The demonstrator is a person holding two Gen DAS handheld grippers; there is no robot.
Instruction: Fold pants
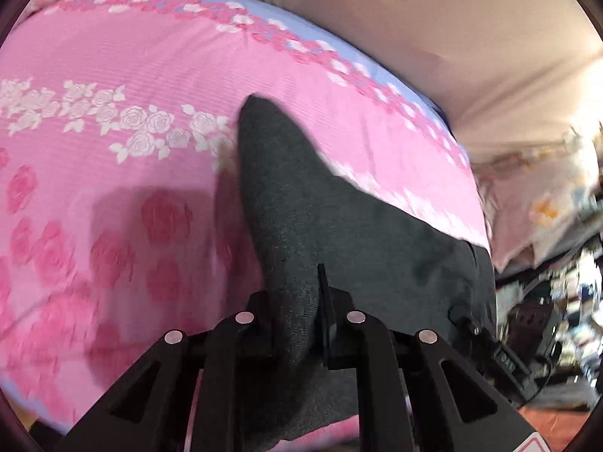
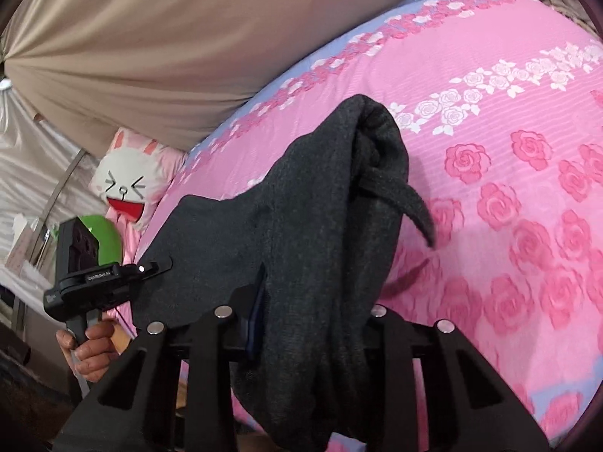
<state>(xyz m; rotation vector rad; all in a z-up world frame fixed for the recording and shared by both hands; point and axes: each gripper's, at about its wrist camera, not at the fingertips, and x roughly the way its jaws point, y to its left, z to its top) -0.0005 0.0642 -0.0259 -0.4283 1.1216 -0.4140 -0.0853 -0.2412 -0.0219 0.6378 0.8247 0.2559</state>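
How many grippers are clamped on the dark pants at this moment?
2. The left gripper pinches the dark pants at one end; the right gripper holds a bunched part of the same garment above the pink bedspread.

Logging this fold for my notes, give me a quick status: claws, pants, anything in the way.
Left claw shut on the dark grey pants. Right claw shut on them too. Pants lifted, bunched over the pink rose bedspread. Nothing in the way.

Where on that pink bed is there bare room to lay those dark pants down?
The rose-print bedspread lies bare past the hanging dark pants, out to its blue border. It is crowded at the bunny pillow, and where the left gripper and right gripper clamp the cloth.
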